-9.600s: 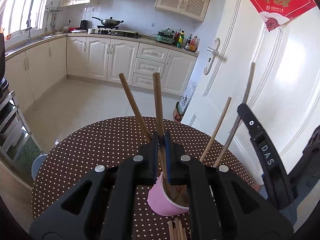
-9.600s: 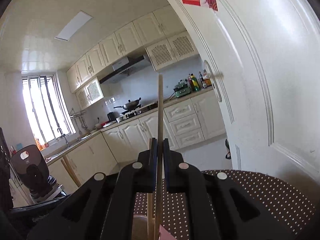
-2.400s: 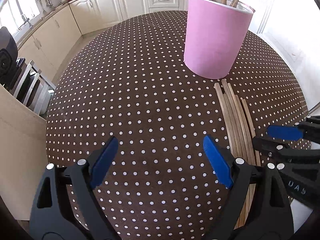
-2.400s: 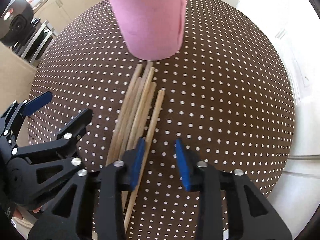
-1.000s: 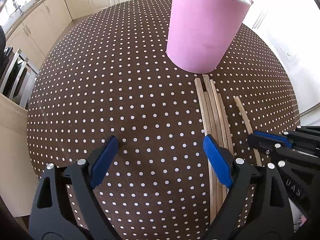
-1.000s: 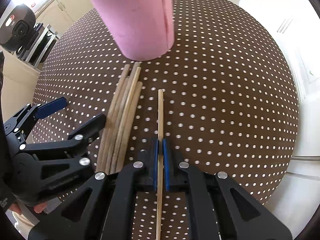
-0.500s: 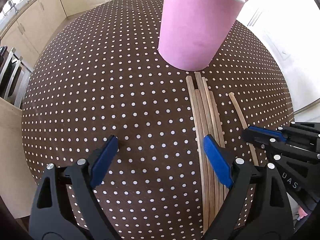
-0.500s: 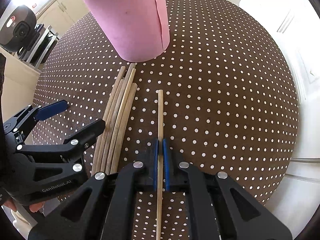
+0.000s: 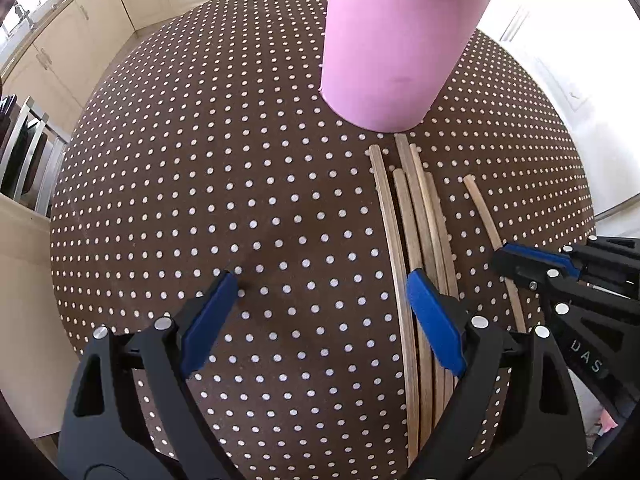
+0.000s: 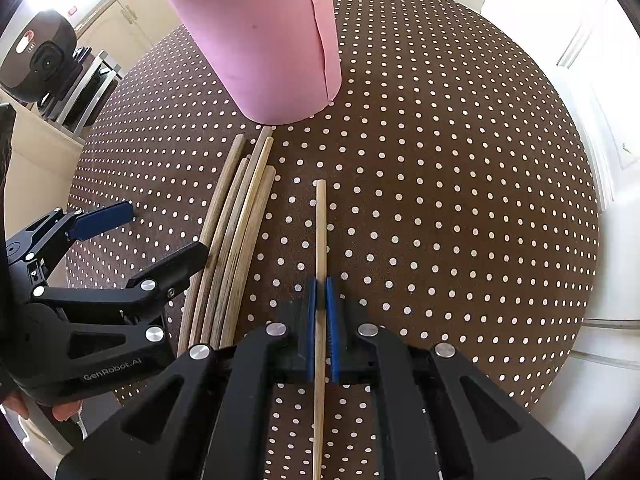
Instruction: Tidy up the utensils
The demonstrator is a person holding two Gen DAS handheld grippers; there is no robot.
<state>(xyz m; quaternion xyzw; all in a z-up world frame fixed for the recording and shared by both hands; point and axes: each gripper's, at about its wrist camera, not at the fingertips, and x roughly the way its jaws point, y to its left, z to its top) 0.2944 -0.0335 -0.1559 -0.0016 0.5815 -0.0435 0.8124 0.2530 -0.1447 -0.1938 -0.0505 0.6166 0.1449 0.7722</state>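
Right tool (image 10: 320, 300) clamped on single chopstick (image 10: 320, 224) near pink cup (image 10: 272, 48); left tool (image 9: 320, 300) gaping over chopstick bundle (image 9: 416, 240).

Cream kitchen cabinets (image 9: 132, 12) and a white door (image 10: 560, 20) surround the sunlit room.

On my bench (image 10: 460, 160) I count one pink cup (image 10: 264, 40). Beside it lies one bundle of loose chopsticks (image 10: 236, 224); I make out five, perhaps six, since they overlap. One more chopstick (image 10: 320, 232) sits apart, pinched in my right jaws. At least two stick ends poke from the cup.
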